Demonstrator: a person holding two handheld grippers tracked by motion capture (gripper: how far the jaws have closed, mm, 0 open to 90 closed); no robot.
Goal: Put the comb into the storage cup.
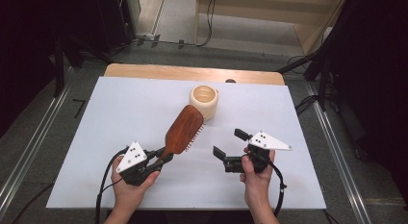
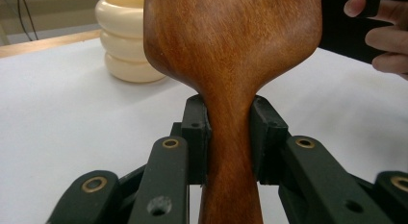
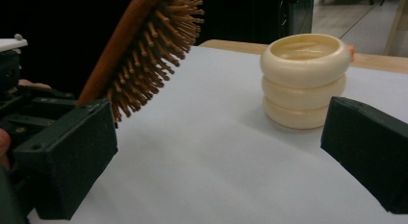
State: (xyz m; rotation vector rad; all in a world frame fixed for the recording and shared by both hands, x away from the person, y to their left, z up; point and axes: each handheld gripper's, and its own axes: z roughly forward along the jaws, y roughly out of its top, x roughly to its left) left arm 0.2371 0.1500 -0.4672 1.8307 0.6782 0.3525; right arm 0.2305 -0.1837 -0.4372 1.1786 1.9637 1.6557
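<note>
My left gripper (image 1: 161,155) is shut on the handle of a brown wooden hairbrush (image 1: 183,129), held above the white table with its bristles facing right and down. In the left gripper view both pads press the hairbrush's (image 2: 231,65) neck from either side. A cream ribbed cup (image 1: 204,101) stands upright just beyond the brush head. My right gripper (image 1: 232,143) is open at the right of the brush, nothing between its pads. In the right gripper view the brush bristles (image 3: 154,56) hang at the upper left and the cream cup (image 3: 304,80) stands ahead between the jaws.
A white sheet (image 1: 120,113) covers the wooden table (image 1: 144,70). Dark stands and cables stand on the floor around it, with black equipment at both sides.
</note>
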